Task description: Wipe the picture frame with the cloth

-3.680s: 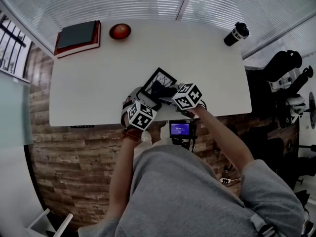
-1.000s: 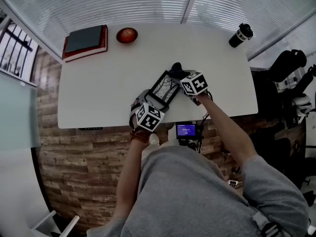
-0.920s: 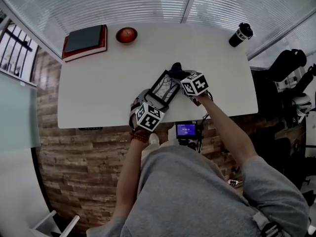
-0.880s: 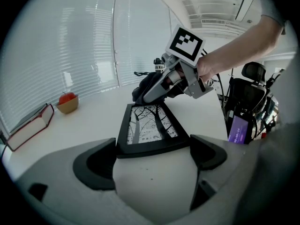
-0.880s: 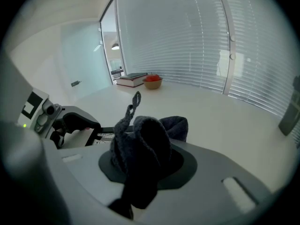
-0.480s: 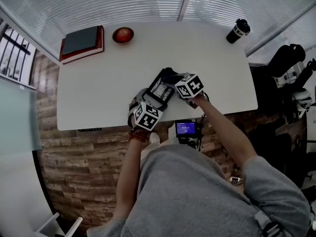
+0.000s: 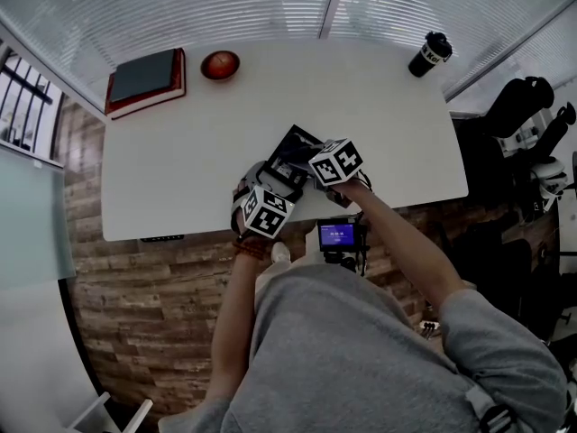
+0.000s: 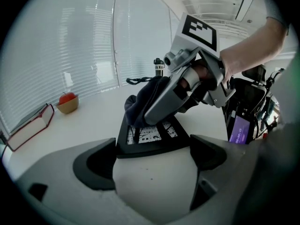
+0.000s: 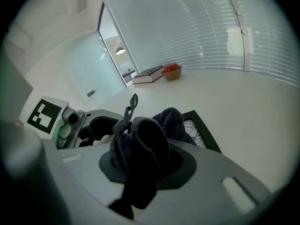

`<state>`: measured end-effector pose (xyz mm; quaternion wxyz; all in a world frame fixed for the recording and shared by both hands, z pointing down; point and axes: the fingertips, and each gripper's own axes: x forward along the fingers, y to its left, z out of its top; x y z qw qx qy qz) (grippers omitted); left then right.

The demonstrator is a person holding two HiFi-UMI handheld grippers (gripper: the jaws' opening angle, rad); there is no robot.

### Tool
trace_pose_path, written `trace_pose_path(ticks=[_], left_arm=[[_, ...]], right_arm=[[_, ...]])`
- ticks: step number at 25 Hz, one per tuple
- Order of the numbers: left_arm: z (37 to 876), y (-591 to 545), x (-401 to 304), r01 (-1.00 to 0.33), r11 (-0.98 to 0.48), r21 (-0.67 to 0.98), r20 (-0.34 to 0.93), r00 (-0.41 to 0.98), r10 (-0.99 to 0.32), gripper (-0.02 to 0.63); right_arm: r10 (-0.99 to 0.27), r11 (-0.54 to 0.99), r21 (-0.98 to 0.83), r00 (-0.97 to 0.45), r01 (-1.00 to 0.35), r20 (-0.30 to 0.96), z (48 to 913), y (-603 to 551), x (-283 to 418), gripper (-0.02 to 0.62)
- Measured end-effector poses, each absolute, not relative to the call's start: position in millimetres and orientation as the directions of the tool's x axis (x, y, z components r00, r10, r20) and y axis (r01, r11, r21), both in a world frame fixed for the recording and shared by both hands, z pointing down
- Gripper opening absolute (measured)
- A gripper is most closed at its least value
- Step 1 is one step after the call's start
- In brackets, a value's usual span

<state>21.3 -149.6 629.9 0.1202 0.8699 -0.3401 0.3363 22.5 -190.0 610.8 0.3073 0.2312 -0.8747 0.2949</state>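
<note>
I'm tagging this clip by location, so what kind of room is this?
Probably an office or meeting room: a white table beside slatted blinds, a black chair at one end, and a travel mug on the table.

Nothing could be read in full. The cup (image 7: 430, 54), at 2 o'clock on the bench (image 7: 180, 152), carried white lettering on its dark side, too small to spell out. The screen (image 7: 336, 234), at 5 o'clock off the bench's near edge, showed a row of illegible digits. The left cube (image 7: 267, 212) and right cube (image 7: 336, 162) bore only black-and-white square codes. The frame (image 8: 150, 146) held a print of black marks, no letters.
</note>
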Motion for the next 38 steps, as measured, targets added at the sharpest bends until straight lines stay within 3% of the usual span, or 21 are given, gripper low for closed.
trace_pose_path(ticks=[7, 26, 38], left_arm=[[627.8, -150.6, 23.4, -0.674, -0.739, -0.02, 0.667, 0.542, -0.512, 0.503], [626.9, -150.4, 23.5, -0.674, -0.739, -0.021, 0.667, 0.541, -0.512, 0.503], [628.8, -150.4, 23.0, -0.672, -0.74, -0.018, 0.667, 0.543, -0.51, 0.503]], right_arm=[[-0.144, 0.752, -0.389, -0.709, -0.532, 0.69, 611.6, -166.6, 1.7, 0.1], [-0.112, 0.767, -0.449, -0.783, -0.459, 0.611, 602.6, -152.8, -1.7, 0.1], [-0.02, 0.762, -0.519, -0.815, -0.388, 0.58, 600.5, -134.2, -12.9, 0.098]])
